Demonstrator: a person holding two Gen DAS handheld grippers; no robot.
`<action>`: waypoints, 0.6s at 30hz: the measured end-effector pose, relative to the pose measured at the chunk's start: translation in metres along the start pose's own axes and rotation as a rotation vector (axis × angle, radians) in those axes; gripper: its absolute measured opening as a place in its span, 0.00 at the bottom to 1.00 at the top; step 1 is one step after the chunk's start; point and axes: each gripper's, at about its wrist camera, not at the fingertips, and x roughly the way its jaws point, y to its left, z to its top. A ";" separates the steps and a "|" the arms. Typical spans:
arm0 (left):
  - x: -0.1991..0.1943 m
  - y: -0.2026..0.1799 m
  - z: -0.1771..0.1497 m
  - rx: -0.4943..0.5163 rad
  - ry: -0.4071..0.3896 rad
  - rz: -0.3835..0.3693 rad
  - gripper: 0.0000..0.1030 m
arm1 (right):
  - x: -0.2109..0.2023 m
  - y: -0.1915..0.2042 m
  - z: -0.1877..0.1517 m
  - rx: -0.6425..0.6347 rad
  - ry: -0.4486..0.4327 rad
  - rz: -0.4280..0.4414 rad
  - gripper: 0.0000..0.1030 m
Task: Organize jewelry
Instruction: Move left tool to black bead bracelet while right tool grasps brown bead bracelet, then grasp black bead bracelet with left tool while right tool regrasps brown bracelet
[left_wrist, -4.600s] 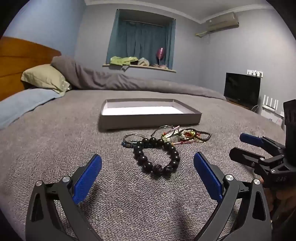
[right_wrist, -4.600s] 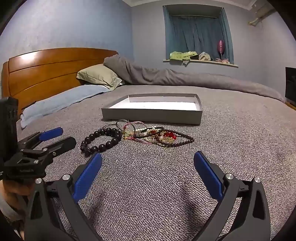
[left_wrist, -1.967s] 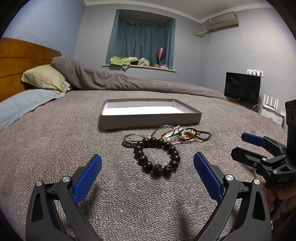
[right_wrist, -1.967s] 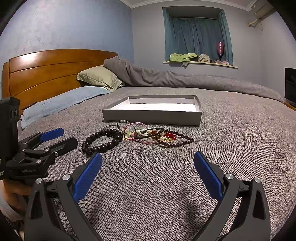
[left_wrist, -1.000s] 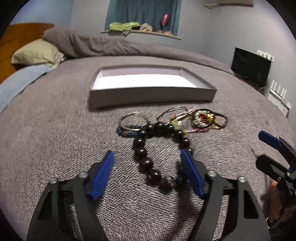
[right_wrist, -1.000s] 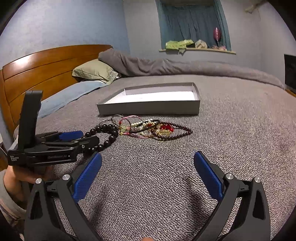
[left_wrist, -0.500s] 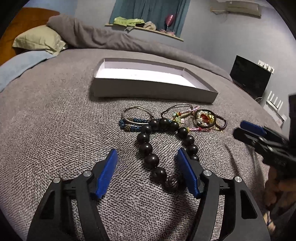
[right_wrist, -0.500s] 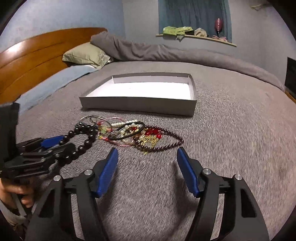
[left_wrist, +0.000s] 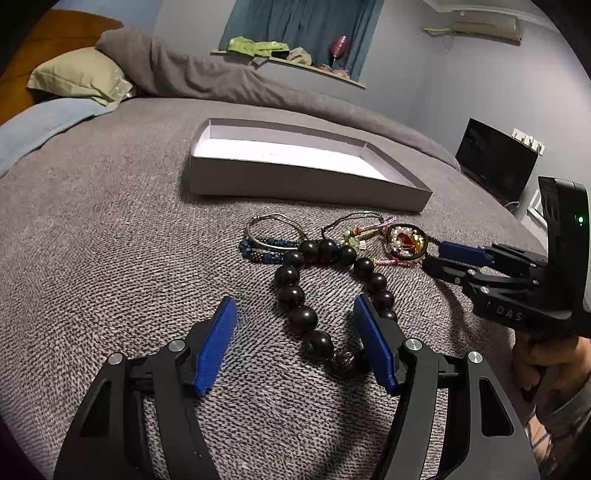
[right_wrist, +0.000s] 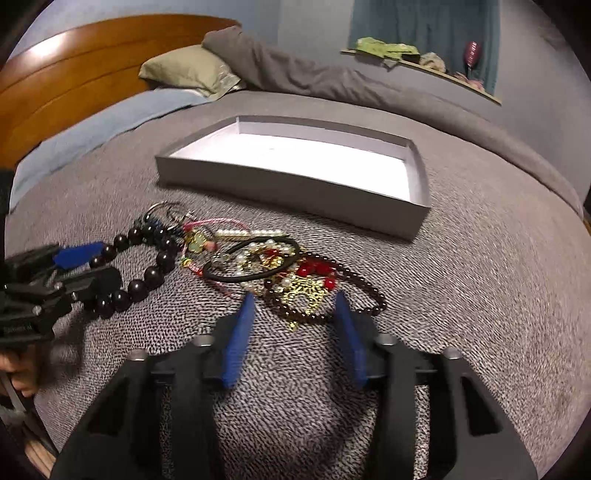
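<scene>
A heap of bracelets lies on the grey bed cover in front of a shallow grey box with a white floor. My left gripper is open, its blue pads on either side of the near end of the big dark bead bracelet. My right gripper is open, narrower, low over the dark red bead bracelet with gold charm. A black ring with pearls and pink cords lie beside it. The box also shows in the right wrist view. Each gripper shows in the other's view.
A silver bangle and blue beads lie left of the heap. Pillows and a rolled grey duvet lie at the bed's head by a wooden headboard. A TV stands at the right wall.
Both grippers have moved forward and down onto the heap and have narrowed. The left now straddles the big bead bracelet; the right has reached the dark red one.
</scene>
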 end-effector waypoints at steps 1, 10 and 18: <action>0.000 0.001 0.000 0.000 0.000 -0.001 0.65 | 0.001 0.000 0.000 0.000 0.004 0.004 0.19; -0.003 0.005 0.001 -0.012 -0.013 -0.010 0.65 | -0.031 -0.020 -0.020 0.077 -0.061 0.008 0.06; 0.004 0.006 0.006 -0.011 0.033 0.002 0.65 | -0.060 -0.049 -0.054 0.188 -0.070 0.029 0.06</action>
